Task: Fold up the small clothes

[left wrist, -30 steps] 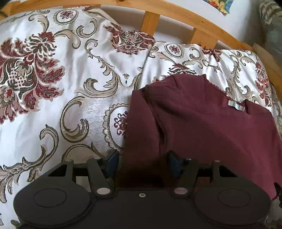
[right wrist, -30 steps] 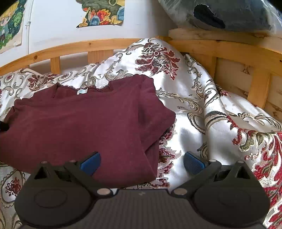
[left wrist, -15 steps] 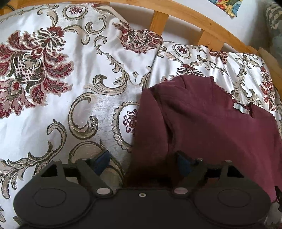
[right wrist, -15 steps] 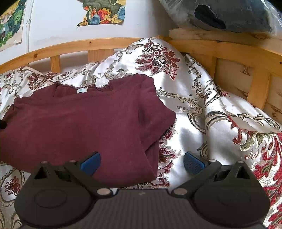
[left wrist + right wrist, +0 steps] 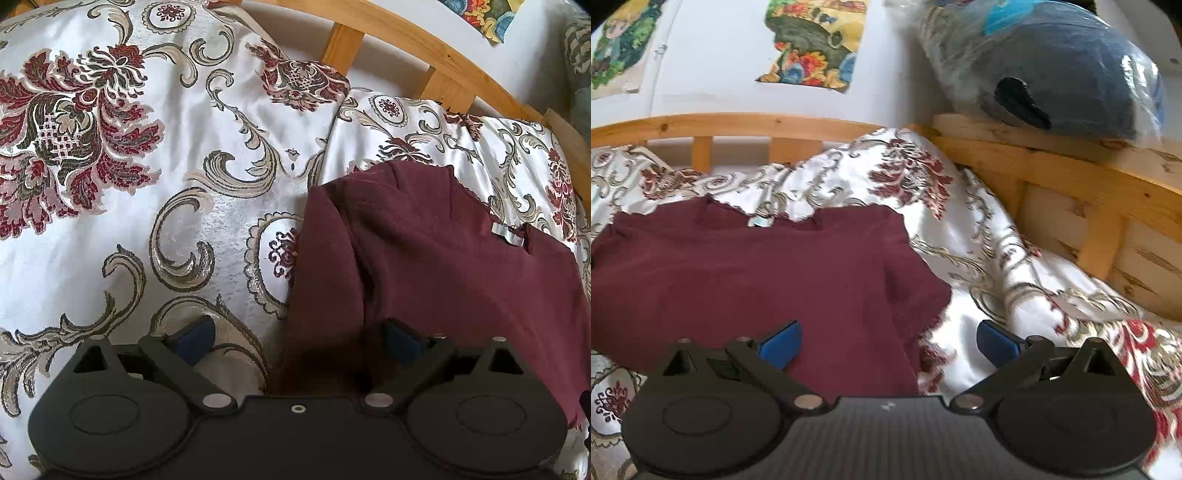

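Floral bedspread [image 5: 155, 229] covers a bed with a wooden rail [image 5: 738, 125] along its far edge. On it lies the maroon top [image 5: 746, 273], neckline toward the rail. Left gripper [image 5: 299, 334] has its jaws opening, the top's folded side edge between the pads but not pinched. Right gripper [image 5: 888, 341] is spread wide over the top's other edge, gripping nothing.

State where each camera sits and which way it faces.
Left wrist: on the left gripper, angled down at the maroon top's left edge; its jaws are opening, fabric between them.
Right wrist: on the right gripper, jaws open, facing the wooden rail and wall.
Shared: the top, floral bedspread.
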`<state>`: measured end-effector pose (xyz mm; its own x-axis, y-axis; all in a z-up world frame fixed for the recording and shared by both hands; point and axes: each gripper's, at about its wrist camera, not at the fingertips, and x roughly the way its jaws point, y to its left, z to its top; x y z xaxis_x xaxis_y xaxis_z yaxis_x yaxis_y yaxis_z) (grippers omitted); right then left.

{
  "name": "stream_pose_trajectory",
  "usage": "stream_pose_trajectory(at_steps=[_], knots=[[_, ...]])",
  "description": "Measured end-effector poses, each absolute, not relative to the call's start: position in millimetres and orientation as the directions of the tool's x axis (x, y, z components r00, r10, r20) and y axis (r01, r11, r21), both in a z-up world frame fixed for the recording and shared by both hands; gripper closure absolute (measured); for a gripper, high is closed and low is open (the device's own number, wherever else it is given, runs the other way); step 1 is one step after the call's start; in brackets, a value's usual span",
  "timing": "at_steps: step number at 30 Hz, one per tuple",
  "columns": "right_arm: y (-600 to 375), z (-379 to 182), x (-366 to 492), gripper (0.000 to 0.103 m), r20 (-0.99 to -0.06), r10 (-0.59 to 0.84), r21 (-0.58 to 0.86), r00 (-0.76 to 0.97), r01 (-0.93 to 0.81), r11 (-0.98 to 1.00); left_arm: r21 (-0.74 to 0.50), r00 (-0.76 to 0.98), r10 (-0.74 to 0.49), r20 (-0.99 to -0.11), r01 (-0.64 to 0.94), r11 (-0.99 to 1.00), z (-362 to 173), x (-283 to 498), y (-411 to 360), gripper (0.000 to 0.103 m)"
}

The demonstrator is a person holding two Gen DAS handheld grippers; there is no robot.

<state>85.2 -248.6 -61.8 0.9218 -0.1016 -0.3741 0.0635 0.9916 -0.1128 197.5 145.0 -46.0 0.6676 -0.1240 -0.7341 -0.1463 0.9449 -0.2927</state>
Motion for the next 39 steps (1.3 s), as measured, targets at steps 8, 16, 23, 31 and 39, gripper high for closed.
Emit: stream_pose_trajectory(at_steps=[8,16,23,31,39], knots=[[-222,-51,69,0.0,-0.269,-0.047,-0.184,0.962,-0.003,0.983,-0.328,0.672,-0.156,-0.724,-0.137,0.935,-44,195,147,0.001],[-163,-65,84,0.0,-0.281,0.073,-0.397,0.957,-0.185,0.899,-0.413,0.697,-0.277,-0.661,-0.029,0.91,-39,194,146,0.001],[-150,-86,87,0.0,-0.331,0.062,-0.433,0.942,-0.21,0.876,-0.34,0.649,-0.269,-0.712,0.017,0.94,-52,210,135,0.001],[-149,-90,84,0.0,-0.317,0.047,-0.461,0.947,-0.197,0.865,-0.289,0.618,-0.265,-0.74,0.065,0.955,-42,206,125,0.037],[-159,-80,90,0.0,-0.364,0.084,-0.388,0.928,-0.233,0.892,-0.244,0.611,-0.213,-0.763,0.033,0.969,-14,212,111,0.081]])
